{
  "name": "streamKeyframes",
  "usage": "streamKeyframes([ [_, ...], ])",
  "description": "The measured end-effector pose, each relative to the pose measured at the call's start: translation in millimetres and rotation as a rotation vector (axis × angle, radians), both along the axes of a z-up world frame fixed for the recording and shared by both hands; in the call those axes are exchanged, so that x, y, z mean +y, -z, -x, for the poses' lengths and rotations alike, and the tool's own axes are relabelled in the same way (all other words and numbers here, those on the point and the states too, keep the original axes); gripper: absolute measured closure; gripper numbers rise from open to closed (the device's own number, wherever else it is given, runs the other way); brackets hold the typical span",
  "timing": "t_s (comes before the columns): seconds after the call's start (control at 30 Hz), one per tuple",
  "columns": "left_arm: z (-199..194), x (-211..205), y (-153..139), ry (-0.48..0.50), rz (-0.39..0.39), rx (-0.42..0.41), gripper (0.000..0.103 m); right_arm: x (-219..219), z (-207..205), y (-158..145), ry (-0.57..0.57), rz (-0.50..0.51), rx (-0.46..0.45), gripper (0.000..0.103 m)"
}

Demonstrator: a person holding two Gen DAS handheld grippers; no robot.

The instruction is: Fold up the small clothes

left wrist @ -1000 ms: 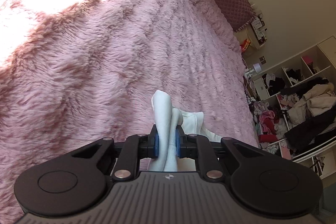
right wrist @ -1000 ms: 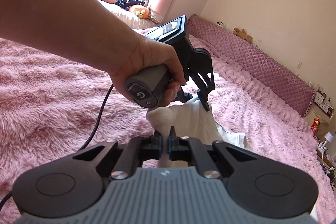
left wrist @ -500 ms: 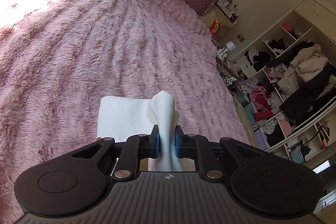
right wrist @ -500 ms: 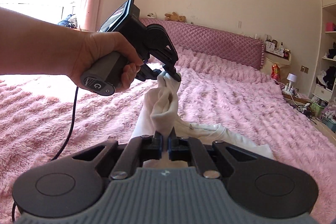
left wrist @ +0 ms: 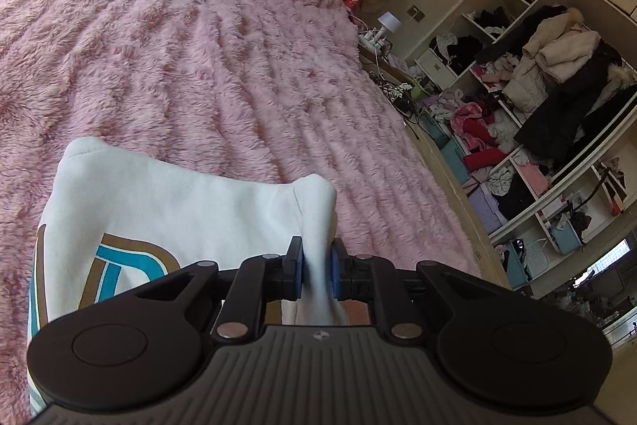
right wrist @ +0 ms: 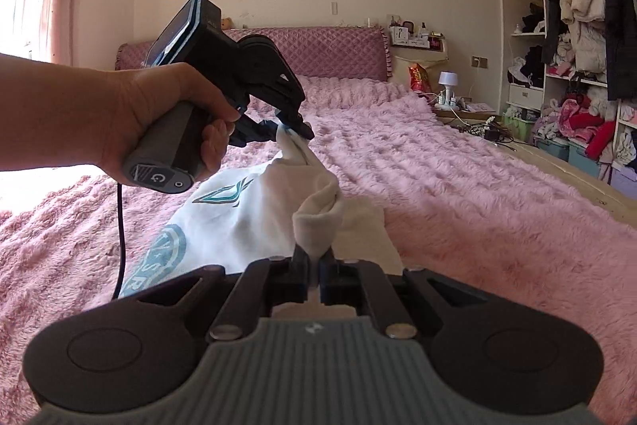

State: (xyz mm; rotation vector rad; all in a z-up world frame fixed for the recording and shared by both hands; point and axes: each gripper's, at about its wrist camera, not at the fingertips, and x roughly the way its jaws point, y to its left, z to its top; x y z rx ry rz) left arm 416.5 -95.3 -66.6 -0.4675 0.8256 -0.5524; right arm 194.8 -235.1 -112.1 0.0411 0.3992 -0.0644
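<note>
White garment [left wrist: 191,210] now spread, seemingly taut

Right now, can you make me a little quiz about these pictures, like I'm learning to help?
1. True or false: both claws pinch the white shirt.
2. What is the shirt above? A) a wooden floor B) a pink blanket C) a desk
3. Fill in: the print on the shirt is teal and ____.

Key:
1. True. The left claw and the right claw are each shut on a bunch of cloth.
2. B
3. Brown, seen in the left view.
</note>
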Motion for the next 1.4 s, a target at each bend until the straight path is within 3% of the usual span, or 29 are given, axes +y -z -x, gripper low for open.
streamKeyframes([
  [0.13, 5.2, -32.0, 2.0, 0.045, -0.06, -0.031, 0.089, -30.6, -2.5, 17.2, 0.057, -0.048, 0.029, 0.103],
  [0.43, 10.3, -69.9, 27.0, 0.076, -0.13, 0.0, 0.089, -63.1, -9.0, 45.7, 0.117, -0.156, 0.102, 0.103],
  [0.57, 12.0, -83.3, 34.8, 0.09, -0.205, -0.015, 0.085, -72.8, -11.2, 58.4, 0.149, -0.195, 0.142, 0.091],
  [0.67, 13.1, -85.6, 32.3, 0.079, -0.183, -0.024, 0.079, -79.9, -8.0, 61.2, 0.165, -0.228, 0.147, 0.089],
  [0.73, 14.1, -84.7, 25.4, 0.07, -0.159, -0.036, 0.078, -79.9, -6.0, 59.5, 0.187, -0.207, 0.141, 0.082],
  [0.8, 17.5, -81.7, 11.5, 0.085, -0.129, -0.069, 0.077, -80.8, -3.7, 58.1, 0.195, -0.201, 0.137, 0.079],
  [0.87, 23.1, -78.5, -3.2, 0.111, -0.146, -0.102, 0.076, -80.7, -1.6, 57.0, 0.198, -0.206, 0.139, 0.079],
  [1.0, 48.9, -54.3, -24.5, 0.145, -0.168, -0.128, 0.075, -79.0, -1.2, 51.3, 0.201, -0.191, 0.131, 0.079],
  [1.17, 95.8, -3.0, -29.3, 0.148, -0.163, -0.117, 0.065, -74.5, 7.6, 38.8, 0.204, -0.169, 0.108, 0.079],
  [1.3, 144.6, 44.2, -26.5, 0.108, -0.168, -0.136, 0.051, -70.3, 15.7, 28.3, 0.206, -0.162, 0.101, 0.075],
  [1.4, 187.6, 77.8, -18.7, 0.059, -0.222, -0.183, 0.048, -65.5, 21.9, 22.1, 0.19, -0.154, 0.105, 0.073],
])
